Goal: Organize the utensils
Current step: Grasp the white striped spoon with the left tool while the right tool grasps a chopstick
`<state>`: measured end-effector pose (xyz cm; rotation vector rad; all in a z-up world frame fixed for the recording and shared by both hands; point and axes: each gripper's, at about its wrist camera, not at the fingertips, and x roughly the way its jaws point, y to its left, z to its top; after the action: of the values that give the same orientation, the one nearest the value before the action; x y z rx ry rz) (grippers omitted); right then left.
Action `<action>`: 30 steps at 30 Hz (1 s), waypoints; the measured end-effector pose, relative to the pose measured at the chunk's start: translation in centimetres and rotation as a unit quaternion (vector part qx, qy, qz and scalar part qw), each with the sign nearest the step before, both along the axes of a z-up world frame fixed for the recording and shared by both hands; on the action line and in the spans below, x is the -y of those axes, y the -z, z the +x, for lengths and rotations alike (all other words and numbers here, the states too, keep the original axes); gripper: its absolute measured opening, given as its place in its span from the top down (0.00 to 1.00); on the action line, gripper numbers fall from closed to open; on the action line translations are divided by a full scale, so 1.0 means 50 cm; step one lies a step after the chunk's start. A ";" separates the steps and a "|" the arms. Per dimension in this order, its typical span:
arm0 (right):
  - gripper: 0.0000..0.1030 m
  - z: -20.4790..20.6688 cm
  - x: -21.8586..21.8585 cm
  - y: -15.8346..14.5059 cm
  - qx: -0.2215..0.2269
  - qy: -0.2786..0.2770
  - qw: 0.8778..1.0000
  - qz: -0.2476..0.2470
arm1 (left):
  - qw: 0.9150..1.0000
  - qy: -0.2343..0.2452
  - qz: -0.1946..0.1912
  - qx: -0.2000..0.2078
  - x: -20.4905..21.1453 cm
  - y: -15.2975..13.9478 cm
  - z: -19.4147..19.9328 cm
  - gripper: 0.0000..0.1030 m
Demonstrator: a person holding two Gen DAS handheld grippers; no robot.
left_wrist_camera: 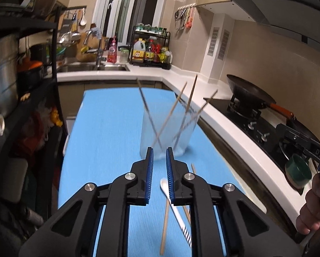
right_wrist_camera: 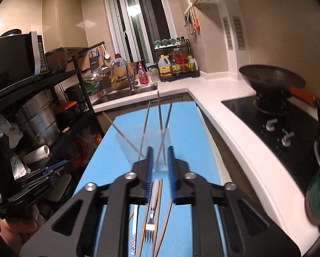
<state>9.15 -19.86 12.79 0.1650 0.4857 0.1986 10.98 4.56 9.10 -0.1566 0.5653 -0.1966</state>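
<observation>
A blue mat (left_wrist_camera: 108, 128) covered the long table beside the white counter (left_wrist_camera: 220, 115) and the stove's black wok (left_wrist_camera: 248, 95). Mid-mat stood a clear glass (left_wrist_camera: 166, 132) holding several chopsticks (left_wrist_camera: 170, 111) leaning crosswise. The left gripper (left_wrist_camera: 160, 157) hovered just before it, jaws nearly clenched with nothing between them. The right gripper (right_wrist_camera: 160, 157) was likewise clenched and empty. Beneath them on the mat lay loose chopsticks (right_wrist_camera: 159, 205), a fork (right_wrist_camera: 150, 224) and a white-handled utensil (left_wrist_camera: 177, 209).
</observation>
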 end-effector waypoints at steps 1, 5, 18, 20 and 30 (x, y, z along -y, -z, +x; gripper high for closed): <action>0.97 -0.013 0.000 0.021 -0.004 0.001 1.000 0.004 | 1.000 -0.003 -0.004 -0.007 -0.001 0.021 -0.016 0.90; 0.97 -0.045 -0.008 0.118 -0.033 -0.002 0.999 0.009 | 0.999 -0.013 -0.025 -0.036 -0.006 0.093 -0.064 0.90; 0.92 -0.010 -0.056 0.335 -0.150 -0.027 0.988 0.024 | 0.990 -0.032 -0.079 -0.112 -0.022 0.259 -0.078 0.90; 0.91 -0.006 -0.059 0.350 -0.160 -0.025 0.986 0.024 | 0.988 -0.026 -0.093 -0.124 -0.020 0.273 -0.077 0.90; 0.87 -0.008 -0.080 0.369 -0.164 -0.025 0.986 -0.030 | 0.988 0.028 -0.094 -0.119 0.038 0.282 -0.076 0.90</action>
<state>8.74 -15.84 -5.65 0.1269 0.8238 0.2065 7.21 2.66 -4.98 -0.3502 0.7902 -0.2881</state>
